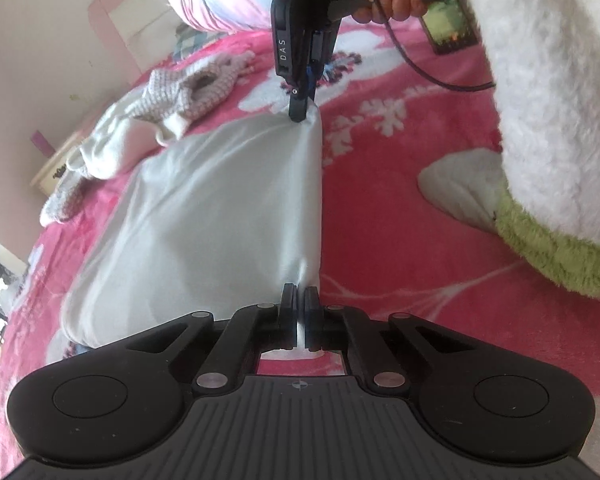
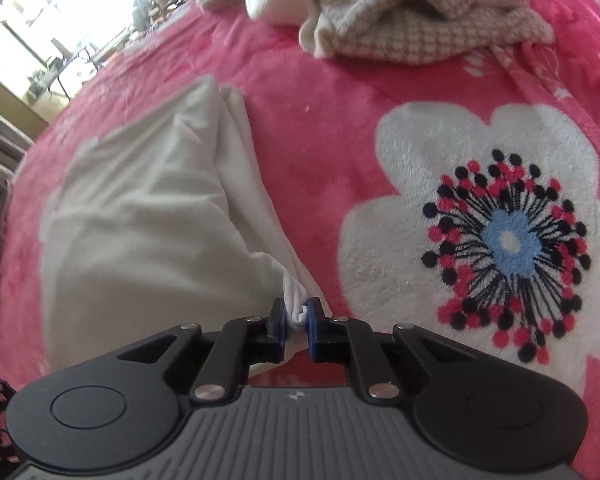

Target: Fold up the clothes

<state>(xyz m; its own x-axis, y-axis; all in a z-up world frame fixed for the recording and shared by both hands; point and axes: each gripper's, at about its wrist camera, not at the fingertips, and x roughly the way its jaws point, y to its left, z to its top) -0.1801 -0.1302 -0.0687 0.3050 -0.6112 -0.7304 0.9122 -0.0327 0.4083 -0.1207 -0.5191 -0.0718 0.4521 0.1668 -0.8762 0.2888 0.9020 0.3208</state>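
White garment (image 1: 220, 208) stretched taut; left tongs (image 1: 299, 300) and right tongs (image 2: 296, 314) each clamp one edge.

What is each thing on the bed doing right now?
White cloth: partly lifted, edge stretched between both grippers.
Left gripper: shut on the cloth.
Right gripper: shut on the cloth.
Checked garment: crumpled, unfolded.
Blanket: spread flat.

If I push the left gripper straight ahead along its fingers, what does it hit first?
The left gripper is already shut on the white garment, so cloth comes first. Beyond that, the taut edge runs straight to the right gripper pinching the far corner; depth is hard to judge.
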